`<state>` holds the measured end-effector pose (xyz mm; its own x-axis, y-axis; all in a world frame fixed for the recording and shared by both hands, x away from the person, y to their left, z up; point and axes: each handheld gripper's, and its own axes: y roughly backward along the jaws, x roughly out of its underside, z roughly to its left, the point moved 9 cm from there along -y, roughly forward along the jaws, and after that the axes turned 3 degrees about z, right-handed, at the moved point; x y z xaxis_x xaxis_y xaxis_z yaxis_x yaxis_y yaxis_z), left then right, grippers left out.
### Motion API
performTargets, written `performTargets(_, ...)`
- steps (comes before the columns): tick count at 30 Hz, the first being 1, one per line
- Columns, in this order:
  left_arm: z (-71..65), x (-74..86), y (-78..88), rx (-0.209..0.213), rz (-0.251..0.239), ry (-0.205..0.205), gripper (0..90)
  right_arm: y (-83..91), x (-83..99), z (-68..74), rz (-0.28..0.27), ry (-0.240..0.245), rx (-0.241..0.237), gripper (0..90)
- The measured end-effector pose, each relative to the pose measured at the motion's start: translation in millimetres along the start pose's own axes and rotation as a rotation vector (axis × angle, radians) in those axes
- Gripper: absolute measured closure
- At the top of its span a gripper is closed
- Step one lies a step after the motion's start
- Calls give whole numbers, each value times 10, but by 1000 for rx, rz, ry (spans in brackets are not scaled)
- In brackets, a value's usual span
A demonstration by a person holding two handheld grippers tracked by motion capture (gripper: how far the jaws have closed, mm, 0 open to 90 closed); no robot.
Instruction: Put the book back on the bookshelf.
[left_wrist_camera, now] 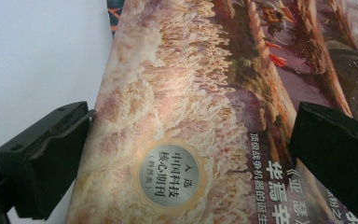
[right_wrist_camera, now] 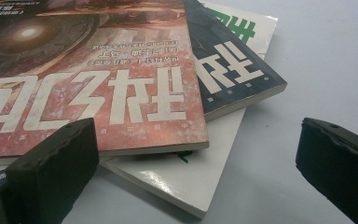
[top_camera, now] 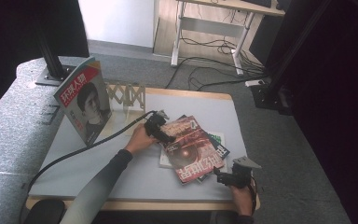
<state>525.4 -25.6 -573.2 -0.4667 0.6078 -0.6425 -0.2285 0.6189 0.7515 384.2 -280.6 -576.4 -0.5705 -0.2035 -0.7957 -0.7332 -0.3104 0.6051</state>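
Your left gripper (top_camera: 161,128), jaws spread, straddles the far edge of the red magazine (top_camera: 191,148) topping the stack mid-table. Right gripper (top_camera: 223,178) w/ jaws spread, near the stack's front corner, not touching.

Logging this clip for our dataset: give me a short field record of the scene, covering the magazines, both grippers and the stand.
surface: grey table
pile: three overlapping magazines, red magazine on top, dark one under it, white one lowest
left gripper: open, jaws straddling the red magazine's edge
right gripper: open, near the pile's corner, apart from it
upright magazine: leaning at a wooden rack
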Motion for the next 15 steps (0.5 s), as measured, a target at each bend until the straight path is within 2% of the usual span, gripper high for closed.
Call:
performTargets(8, -56, 88, 79, -2, 55, 6, 0, -17, -18, -50, 3, -3, 20, 0)
performTargets(15, -114, 216, 160, -9, 35, 42, 0, -44, -42, -89, 12, -20, 36, 0)
